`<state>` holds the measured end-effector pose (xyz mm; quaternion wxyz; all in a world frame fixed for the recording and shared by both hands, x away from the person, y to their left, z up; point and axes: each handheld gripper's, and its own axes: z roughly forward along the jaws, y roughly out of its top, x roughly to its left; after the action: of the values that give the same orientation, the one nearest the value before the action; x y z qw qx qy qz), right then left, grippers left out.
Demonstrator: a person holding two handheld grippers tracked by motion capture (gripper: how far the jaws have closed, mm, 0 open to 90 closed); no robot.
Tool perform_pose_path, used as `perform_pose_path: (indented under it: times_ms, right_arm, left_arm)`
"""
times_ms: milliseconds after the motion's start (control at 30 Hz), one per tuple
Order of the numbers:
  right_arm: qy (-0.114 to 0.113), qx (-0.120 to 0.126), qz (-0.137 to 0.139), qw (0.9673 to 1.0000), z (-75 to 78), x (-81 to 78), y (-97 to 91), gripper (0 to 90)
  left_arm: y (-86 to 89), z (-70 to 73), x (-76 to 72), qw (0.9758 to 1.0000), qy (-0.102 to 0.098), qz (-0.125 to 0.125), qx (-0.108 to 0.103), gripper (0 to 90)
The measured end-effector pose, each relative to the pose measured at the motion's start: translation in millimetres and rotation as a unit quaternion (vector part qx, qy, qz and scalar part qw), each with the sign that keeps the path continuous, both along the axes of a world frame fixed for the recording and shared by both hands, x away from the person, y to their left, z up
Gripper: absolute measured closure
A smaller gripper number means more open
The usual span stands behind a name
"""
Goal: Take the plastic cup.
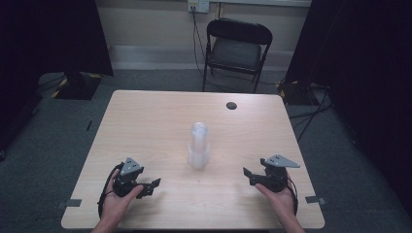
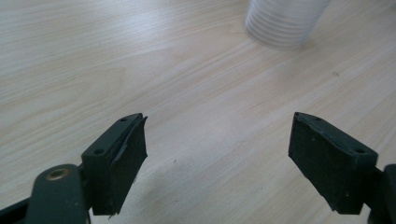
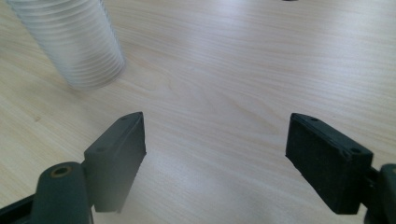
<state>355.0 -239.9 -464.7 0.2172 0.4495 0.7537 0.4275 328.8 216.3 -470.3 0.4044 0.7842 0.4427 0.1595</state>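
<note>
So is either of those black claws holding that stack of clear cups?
No: the stack of clear cups stands alone mid-table, while the left gripper and the right gripper sit open and apart from it on either side.

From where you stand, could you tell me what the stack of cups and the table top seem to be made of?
The stack of cups looks like thin translucent plastic: milky walls, close rim ridges. The table top looks like pale wood-grain laminate with a smooth, slightly glossy finish, possibly veneer.

My black left gripper (image 1: pixel 145 187) and black right gripper (image 1: pixel 252 175) carry grey three-cornered plates, black cables, and screw-fastened black jaws.
</note>
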Motion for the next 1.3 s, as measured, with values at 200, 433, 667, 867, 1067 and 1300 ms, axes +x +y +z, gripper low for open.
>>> perform_pose_path:
  times_ms: [200,433,667,867,1067,1300]
  right_arm:
    - [0.015,-0.002,0.004,0.9999,1.5,-1.4,1.1,20.4]
    - [0.006,0.013,0.025,0.9996,7.0,-2.3,6.0,24.1]
    - [0.003,0.021,0.053,0.9984,13.6,-4.2,11.2,25.6]
    - [0.004,0.031,0.075,0.9967,21.0,-5.9,19.5,25.6]
    - [-0.005,0.038,0.092,0.995,35.6,-1.6,27.8,25.6]
    - [-0.016,0.052,0.113,0.9921,48.3,6.9,38.3,28.0]
  left_arm:
    - [1.9,0.0,1.4,1.0,0.005,0.005,-0.007,19.7]
    - [-3.3,0.5,1.9,0.9999,-0.003,-0.014,0.005,19.8]
    - [-3.7,1.3,0.2,0.9998,-0.012,-0.015,0.003,19.8]
    - [-2.6,0.9,-6.1,0.9997,-0.009,-0.022,0.0,19.8]
    - [-0.4,2.1,-5.9,0.9997,-0.01,-0.021,-0.01,19.5]
    - [-2.1,1.8,-4.2,0.9997,-0.004,-0.02,-0.014,19.2]
